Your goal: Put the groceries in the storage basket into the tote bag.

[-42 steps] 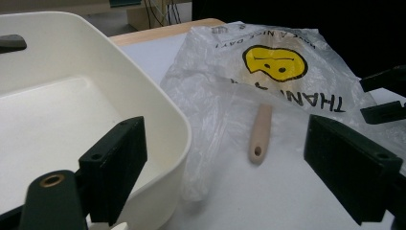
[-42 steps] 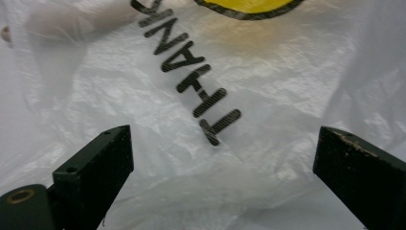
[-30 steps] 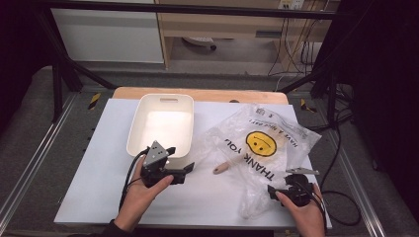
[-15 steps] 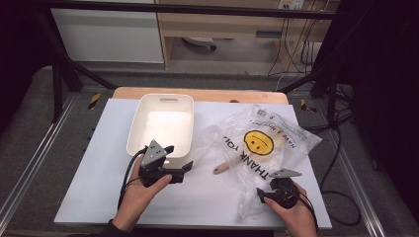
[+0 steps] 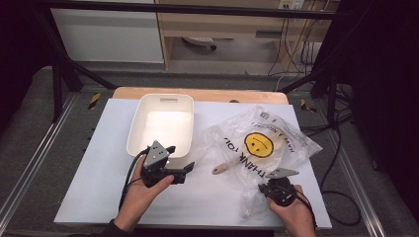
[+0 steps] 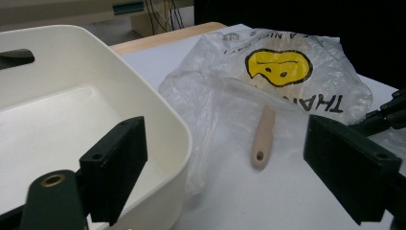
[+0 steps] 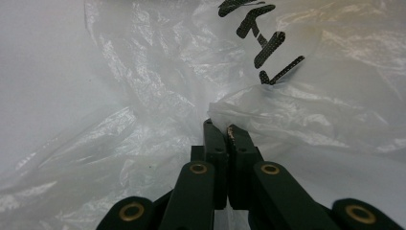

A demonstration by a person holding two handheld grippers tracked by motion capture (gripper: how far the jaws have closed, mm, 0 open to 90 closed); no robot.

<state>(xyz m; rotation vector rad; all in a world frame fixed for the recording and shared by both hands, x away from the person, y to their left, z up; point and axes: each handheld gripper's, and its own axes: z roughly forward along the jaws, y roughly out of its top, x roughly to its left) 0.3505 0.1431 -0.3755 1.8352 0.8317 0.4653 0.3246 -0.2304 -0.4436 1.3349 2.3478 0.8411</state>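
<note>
1. I count one white tub [image 5: 160, 123] on the desk [image 5: 99, 163].
2. I count one clear plastic bag [image 5: 262, 148], printed with a single yellow smiley.
3. I count one wooden handle [image 5: 222, 168].
4. I count two hand-held grippers: left gripper [image 5: 180, 170], right gripper [image 5: 264, 188].

Left hand [image 5: 148, 185] at lower left of the high view, forearm rising from the bottom edge, gripping the left gripper [image 5: 189, 167]. Its jaws point right, spread wide, nothing between them; they stand far apart at the frame's sides in the left gripper view. Right hand [image 5: 291, 207] at lower right, holding the right gripper [image 7: 225, 128]. Jaws have just been closing, now pressed together, pinching thin plastic film at the tips.
</note>
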